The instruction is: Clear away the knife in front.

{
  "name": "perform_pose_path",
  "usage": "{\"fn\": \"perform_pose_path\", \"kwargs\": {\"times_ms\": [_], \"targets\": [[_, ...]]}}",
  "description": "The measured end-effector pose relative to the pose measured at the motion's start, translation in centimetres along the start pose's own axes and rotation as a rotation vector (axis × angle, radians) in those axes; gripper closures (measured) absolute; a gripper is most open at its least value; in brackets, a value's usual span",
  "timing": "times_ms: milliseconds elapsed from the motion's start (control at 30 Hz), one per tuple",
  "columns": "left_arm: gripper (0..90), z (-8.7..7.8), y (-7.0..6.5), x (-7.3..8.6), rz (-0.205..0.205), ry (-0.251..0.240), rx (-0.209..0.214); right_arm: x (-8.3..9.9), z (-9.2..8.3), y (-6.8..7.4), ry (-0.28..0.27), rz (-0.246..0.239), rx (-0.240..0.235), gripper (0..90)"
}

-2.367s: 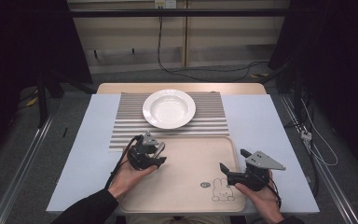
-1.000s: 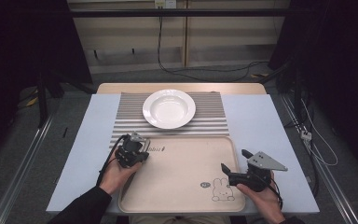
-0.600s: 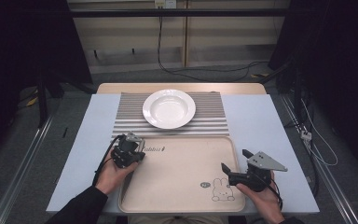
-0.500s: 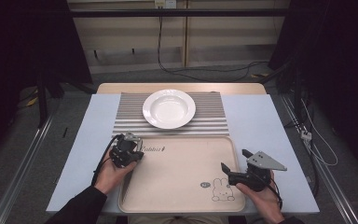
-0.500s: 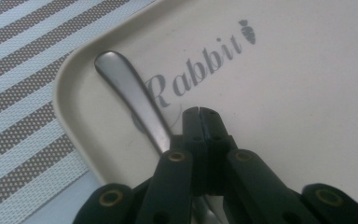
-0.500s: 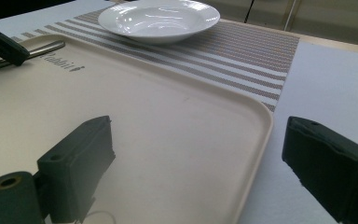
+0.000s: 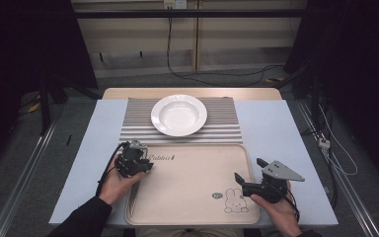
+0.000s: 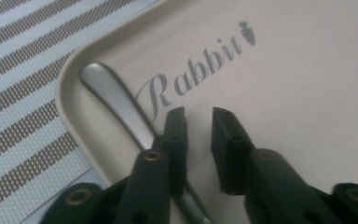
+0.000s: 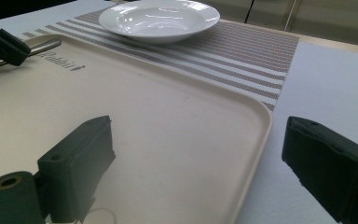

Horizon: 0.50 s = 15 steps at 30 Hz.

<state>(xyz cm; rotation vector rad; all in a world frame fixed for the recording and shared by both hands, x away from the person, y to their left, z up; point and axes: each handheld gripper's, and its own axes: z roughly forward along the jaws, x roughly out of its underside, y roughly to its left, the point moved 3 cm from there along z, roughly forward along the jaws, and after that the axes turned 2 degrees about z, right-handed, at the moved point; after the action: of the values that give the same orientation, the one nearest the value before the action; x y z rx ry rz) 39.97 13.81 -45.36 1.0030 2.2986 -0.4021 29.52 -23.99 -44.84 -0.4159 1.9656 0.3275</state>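
Steel-grey and matte, the utensil handle (image 8: 121, 109) lies along the beige tray's (image 8: 307, 93) corner rim beside the left gripper (image 8: 198, 116), whose jaws have just parted off it, while the right gripper (image 9: 196, 154) gapes wide above the tray's edge.

In the left gripper view the spoon (image 8: 121, 109) runs from its handle end at 10 o'clock down under the left tongs (image 8: 196, 116), so its bowl end is hidden and cut off at the bottom edge. In the high view the spoon is covered by those tongs (image 7: 145, 167). In the right gripper view the spoon (image 9: 25, 52) is cut off at 9 o'clock, and the tray's (image 9: 256, 140) near side leaves the frame at 6 o'clock
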Motion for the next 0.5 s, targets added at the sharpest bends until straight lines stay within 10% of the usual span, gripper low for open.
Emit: {"fn": "perform_pose_path", "kwargs": {"times_ms": [233,500], "targets": [[53.1,-1.7,-0.7,-0.7,0.017,-0.169,-0.005,0.0,-0.2,0.0,-0.006,0.002,0.001,8.8],[23.2,-3.5,-1.3,-0.7,-0.007,-0.239,0.008,0.0,-0.2,-0.1,-0.011,0.011,0.004,8.8]]}}
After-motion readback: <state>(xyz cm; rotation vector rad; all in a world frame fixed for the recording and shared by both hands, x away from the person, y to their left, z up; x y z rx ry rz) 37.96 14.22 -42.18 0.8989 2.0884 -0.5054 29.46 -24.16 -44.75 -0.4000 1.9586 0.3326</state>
